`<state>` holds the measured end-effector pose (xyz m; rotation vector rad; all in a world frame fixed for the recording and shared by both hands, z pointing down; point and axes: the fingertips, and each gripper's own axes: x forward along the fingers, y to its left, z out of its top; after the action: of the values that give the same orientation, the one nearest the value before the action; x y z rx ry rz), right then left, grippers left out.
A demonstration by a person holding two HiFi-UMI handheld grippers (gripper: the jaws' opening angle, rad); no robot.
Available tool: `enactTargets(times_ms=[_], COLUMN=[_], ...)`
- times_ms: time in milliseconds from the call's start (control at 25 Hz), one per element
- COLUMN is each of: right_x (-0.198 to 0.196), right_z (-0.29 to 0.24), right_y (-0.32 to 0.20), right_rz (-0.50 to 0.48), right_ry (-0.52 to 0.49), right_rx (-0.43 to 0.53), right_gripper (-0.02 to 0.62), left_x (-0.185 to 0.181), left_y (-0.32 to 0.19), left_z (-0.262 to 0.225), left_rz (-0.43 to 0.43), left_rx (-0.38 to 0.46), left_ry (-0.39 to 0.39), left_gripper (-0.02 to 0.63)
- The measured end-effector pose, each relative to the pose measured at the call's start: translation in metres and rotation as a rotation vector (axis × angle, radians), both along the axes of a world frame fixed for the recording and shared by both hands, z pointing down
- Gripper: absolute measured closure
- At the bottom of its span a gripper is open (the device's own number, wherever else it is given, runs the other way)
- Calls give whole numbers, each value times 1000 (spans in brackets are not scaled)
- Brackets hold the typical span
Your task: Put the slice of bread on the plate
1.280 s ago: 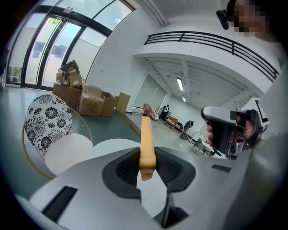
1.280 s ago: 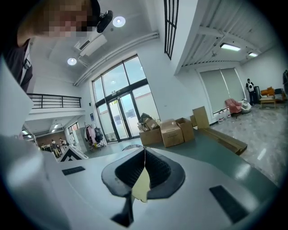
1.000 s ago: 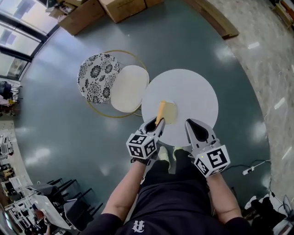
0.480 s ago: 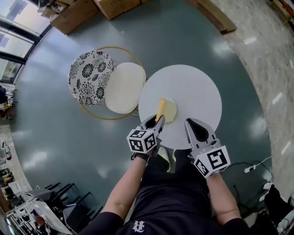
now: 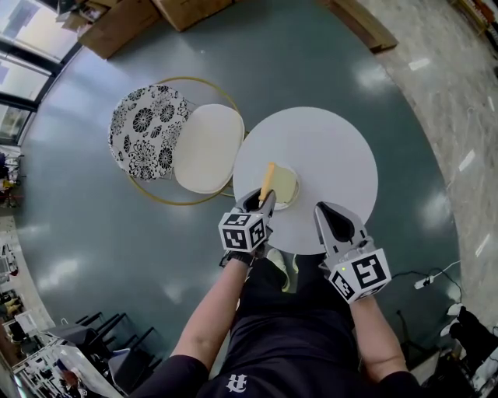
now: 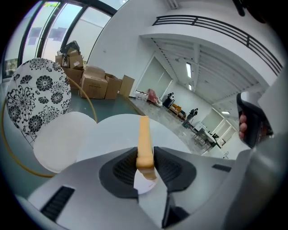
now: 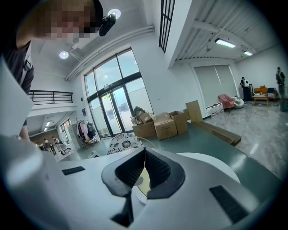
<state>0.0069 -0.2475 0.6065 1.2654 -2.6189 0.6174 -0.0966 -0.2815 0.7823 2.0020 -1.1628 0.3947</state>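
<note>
A tan slice of bread (image 5: 268, 179) stands on edge between the jaws of my left gripper (image 5: 263, 200), which is shut on it. In the left gripper view the slice (image 6: 144, 141) sticks up and forward out of that gripper (image 6: 145, 157). It hangs over the near left rim of a pale yellow plate (image 5: 286, 186) on the round white table (image 5: 327, 148). Whether the slice touches the plate I cannot tell. My right gripper (image 5: 327, 210) hovers at the table's near edge, right of the plate. Its jaws meet with nothing between them (image 7: 145, 152).
A chair with a black-and-white floral back (image 5: 148, 130), a white seat (image 5: 204, 149) and a gold ring frame stands against the table's left side. Cardboard boxes (image 5: 128, 22) lie on the grey floor at the far left. My feet are under the table's near edge.
My left gripper has sunk with the bread, closer to the plate. The right gripper has come down a little. Both grips are the same.
</note>
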Motion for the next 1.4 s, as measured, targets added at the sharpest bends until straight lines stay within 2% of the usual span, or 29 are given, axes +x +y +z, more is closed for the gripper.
enactTargets(times_ms=[120, 280, 480, 720, 760, 840, 880, 1120, 1240, 1400], right_x=[-3, -7, -13, -17, -17, -18, -18, -12, -9, -11], right_z=[2, 6, 9, 9, 8, 6, 6, 6, 6, 7], right_y=[-1, 1, 0, 4, 6, 7, 8, 10, 11, 11], right_rz=[-2, -7, -17, -31, -34, -38, -39, -34, -32, -38], right_ry=[5, 9, 9, 17, 21, 26, 28, 30, 30, 27], right_rx=[-6, -13, -12, -10, -10, -8, -7, -5, -3, -5], right_gripper=[589, 589, 589, 589, 589, 589, 589, 589, 589, 589], left_x=[-5, -7, -16, -25, -24, -20, -18, -11, -16, -24], left_y=[-1, 2, 2, 5, 7, 12, 15, 30, 33, 40], left_z=[8, 21, 35, 48, 50, 55, 58, 81, 82, 77], left_rz=[31, 81, 111, 129, 149, 215, 250, 387, 402, 375], left_rx=[6, 21, 31, 15, 5, -21, -30, -41, -27, -36], left_ry=[-78, -154, -215, -236, -234, -240, -252, -300, -322, -301], left_gripper=[477, 385, 370, 348, 330, 234, 212, 152, 147, 147])
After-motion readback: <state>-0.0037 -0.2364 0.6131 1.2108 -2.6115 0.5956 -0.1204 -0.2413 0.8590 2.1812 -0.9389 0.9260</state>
